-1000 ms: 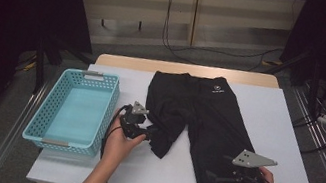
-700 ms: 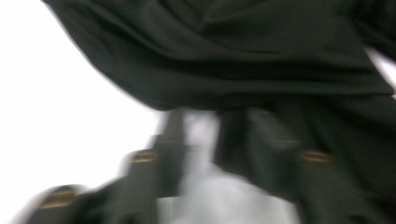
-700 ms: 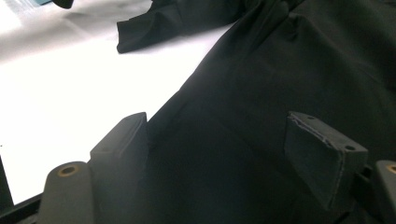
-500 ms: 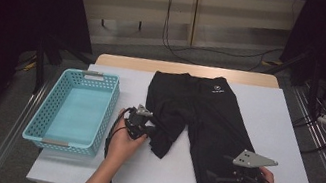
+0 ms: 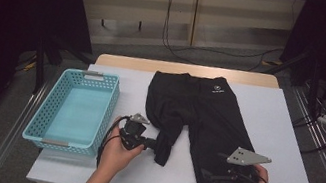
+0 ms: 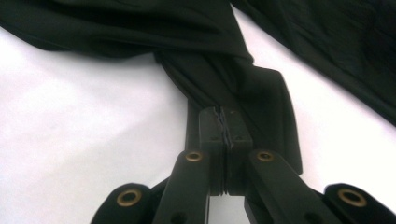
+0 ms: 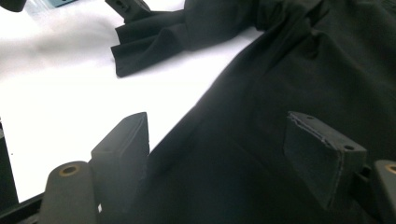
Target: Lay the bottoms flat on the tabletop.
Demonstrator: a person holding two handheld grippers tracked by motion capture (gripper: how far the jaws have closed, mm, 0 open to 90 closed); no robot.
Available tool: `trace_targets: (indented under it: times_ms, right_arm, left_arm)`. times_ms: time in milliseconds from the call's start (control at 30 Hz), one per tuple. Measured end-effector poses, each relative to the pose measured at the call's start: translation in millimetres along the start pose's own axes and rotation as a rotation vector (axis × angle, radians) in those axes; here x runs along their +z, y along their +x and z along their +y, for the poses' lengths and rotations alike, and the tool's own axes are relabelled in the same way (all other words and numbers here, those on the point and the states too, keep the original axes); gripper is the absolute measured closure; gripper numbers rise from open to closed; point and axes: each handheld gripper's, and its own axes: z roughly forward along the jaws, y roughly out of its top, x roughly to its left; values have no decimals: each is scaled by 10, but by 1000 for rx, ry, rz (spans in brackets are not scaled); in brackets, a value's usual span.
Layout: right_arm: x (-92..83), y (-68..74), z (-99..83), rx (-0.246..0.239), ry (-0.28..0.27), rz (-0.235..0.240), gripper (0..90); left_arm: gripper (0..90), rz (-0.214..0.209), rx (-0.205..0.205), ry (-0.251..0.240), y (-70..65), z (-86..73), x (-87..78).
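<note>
My left hand-held gripper (image 5: 157, 146) is clamped on the hem of the near leg of the black shorts (image 5: 206, 124), which lie flat on the white surface (image 5: 277, 122) with the waistband at the far edge. That leg is bunched and runs away from my jaws toward the crotch. My right hand-held gripper (image 7: 224, 158) rests on the other leg's hem with its jaws spread apart, fabric between them but not pinched. The blue basket (image 5: 38, 123) sits just left of my left hand, so that side is nearer for any fold or lift.
</note>
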Motion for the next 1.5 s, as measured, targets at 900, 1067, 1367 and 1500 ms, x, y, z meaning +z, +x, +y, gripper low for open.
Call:
trace_targets:
  times_ms: [900,1067,1367,1500]
  right_arm:
    - [381,213,261,-63,12,73,237]
    - [359,195,249,-57,10,69,237]
    - [252,106,186,-35,-1,38,237]
    - [229,87,167,-29,-1,30,237]
  left_arm:
    - [508,-14,12,-103,-106,-109,-214]
    - [474,-11,78,-86,-197,-91,-78]
    - [481,-4,163,-73,-413,-58,215]
    - [533,-20,166,-38,-476,-48,306]
